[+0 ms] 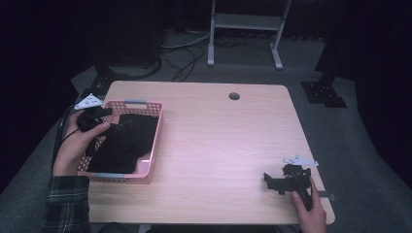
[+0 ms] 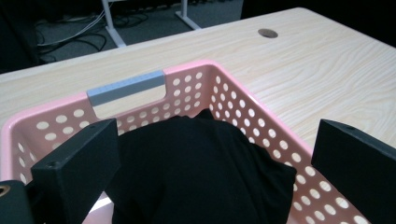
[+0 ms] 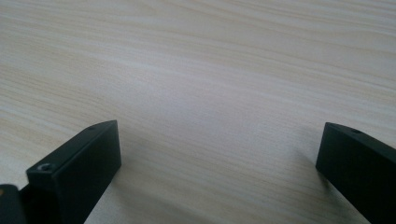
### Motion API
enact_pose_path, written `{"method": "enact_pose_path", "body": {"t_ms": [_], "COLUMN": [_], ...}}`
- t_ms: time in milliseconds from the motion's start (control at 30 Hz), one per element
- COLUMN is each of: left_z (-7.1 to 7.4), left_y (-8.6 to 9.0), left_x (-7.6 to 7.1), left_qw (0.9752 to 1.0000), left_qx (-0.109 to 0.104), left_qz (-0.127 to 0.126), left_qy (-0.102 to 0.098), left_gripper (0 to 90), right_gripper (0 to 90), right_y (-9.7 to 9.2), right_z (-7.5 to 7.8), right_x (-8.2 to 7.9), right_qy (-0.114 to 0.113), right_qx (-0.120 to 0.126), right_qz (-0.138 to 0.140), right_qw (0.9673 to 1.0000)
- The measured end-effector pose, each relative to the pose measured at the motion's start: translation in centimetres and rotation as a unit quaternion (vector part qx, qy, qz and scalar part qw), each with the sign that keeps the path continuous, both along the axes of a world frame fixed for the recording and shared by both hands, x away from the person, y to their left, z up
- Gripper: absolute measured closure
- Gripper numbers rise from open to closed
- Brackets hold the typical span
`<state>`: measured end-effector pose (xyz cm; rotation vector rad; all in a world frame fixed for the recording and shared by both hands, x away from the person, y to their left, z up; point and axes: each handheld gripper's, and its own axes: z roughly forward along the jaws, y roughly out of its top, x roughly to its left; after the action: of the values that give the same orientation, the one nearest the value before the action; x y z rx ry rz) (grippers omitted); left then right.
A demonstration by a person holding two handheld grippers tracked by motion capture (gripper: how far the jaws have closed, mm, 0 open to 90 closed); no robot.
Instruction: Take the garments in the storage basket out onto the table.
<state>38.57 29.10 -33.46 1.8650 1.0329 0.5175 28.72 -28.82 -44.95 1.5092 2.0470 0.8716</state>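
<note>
A pink perforated basket (image 1: 154, 141) with grey handles sits at the table's left side and holds a crumpled black cloth (image 1: 125, 143). My left gripper (image 1: 115, 129) hovers over the basket's near-left part, open, its jaws wide apart above the cloth (image 2: 201, 168). The basket's far wall and grey handle (image 2: 125, 87) lie just beyond the jaws. My right gripper (image 1: 273, 182) rests low near the table's front right edge, open, with bare wood (image 3: 210, 116) between its jaws.
The wooden table (image 1: 218, 141) has a round cable hole (image 1: 234, 96) near its far edge. Beyond it stand a white desk frame (image 1: 245, 29), cables on the grey floor and black stands at the right.
</note>
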Motion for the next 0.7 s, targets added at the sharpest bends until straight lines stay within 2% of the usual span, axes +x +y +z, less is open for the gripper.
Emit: {"method": "enact_pose_path", "body": {"t_ms": [433, 700], "left_z": [-0.9, -1.7], "left_y": [-0.4, -0.4], "left_x": [0.5, 0.8], "left_qw": [0.9995, 0.9991], "left_qx": [0.024, 0.029], "left_qz": [0.001, -0.003], "left_qy": [0.019, 0.030], "left_gripper": [0.7, 0.7], "right_gripper": [0.0, 0.0], "right_y": [0.0, 0.0], "right_z": [0.0, 0.0], "right_x": [0.0, 0.0], "right_qy": [0.000, 0.000], "right_qx": [0.000, 0.000], "right_qz": [0.000, 0.000], "right_qw": [1.0000, 1.0000]}}
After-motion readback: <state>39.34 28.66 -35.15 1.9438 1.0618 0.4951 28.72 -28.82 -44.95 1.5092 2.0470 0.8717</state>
